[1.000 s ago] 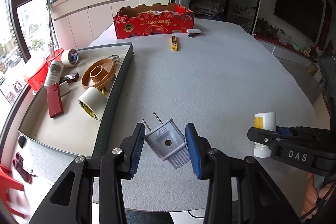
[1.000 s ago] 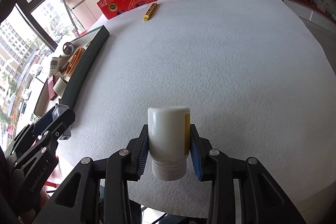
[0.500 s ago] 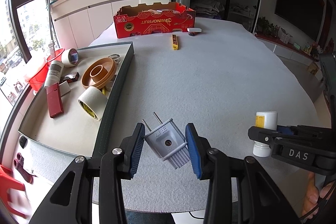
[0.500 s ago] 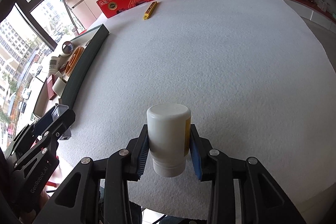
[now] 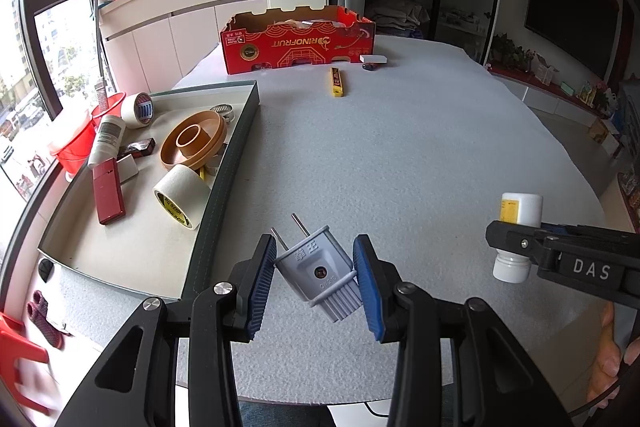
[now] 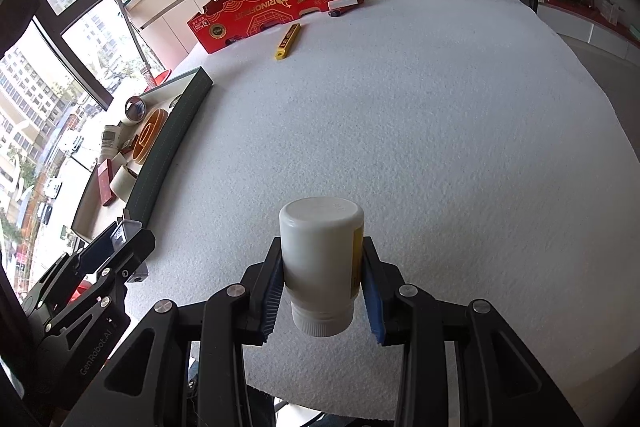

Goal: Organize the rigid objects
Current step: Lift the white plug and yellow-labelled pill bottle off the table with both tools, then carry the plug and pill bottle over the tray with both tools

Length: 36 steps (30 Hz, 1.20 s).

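Gripping a grey plug [image 5: 318, 273] in the left claw [image 5: 316, 279], pads tight, above the desk [image 5: 400, 147] just right of the tray wall [image 5: 224, 195]. Right claw [image 6: 322, 287] clamped on white bottle [image 6: 320, 259], over bare felt near the front edge.

A shallow grey cardboard tray [image 5: 224, 187] is set left of the white felt-covered table [image 5: 400, 155]. A red printed cardboard box [image 5: 298, 45] is placed behind it, at the table's far edge.

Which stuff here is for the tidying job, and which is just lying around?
For the job:
grey two-pin plug, in left gripper
white plastic bottle, in right gripper
shallow grey tray

Lying about:
red cardboard box
red plastic bucket
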Tool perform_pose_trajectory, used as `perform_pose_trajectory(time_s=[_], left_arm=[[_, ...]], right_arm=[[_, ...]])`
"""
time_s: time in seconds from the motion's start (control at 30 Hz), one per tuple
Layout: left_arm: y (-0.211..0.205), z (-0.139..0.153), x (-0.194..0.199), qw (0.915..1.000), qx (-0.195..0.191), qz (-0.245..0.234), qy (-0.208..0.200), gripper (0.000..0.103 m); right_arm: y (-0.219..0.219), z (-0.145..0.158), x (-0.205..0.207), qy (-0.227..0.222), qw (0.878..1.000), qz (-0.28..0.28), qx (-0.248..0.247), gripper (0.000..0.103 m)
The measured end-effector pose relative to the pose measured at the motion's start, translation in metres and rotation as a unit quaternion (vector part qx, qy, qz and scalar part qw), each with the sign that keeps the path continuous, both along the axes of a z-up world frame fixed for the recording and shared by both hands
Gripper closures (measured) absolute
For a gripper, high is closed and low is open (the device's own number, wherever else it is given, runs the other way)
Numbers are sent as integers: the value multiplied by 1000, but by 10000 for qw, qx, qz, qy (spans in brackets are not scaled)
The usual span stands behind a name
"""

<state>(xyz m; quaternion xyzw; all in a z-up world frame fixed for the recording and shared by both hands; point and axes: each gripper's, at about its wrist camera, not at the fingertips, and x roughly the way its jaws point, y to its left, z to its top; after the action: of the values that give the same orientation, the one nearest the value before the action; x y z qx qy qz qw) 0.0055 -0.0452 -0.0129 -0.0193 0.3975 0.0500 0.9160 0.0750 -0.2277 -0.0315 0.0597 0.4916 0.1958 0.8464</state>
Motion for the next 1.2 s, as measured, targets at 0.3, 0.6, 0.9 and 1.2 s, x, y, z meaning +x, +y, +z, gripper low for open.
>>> perform_pose_trajectory(time_s=[0.3, 0.6, 0.9, 1.2], left_arm=[[7, 0, 0, 9999, -35, 108, -3, 60], [46, 14, -3, 9976, -37, 680, -149, 60], [113, 20, -7, 9875, 48, 1561, -231, 60], [156, 22, -2, 9764, 80, 2148, -226, 60]], right_arm=[[1, 0, 1, 8, 10000, 15, -37, 66], [22, 16, 9, -170, 9993, 311, -81, 66], [78, 44, 15, -478, 9942, 960, 51, 66], [148, 64, 20, -710, 9832, 1679, 93, 66]])
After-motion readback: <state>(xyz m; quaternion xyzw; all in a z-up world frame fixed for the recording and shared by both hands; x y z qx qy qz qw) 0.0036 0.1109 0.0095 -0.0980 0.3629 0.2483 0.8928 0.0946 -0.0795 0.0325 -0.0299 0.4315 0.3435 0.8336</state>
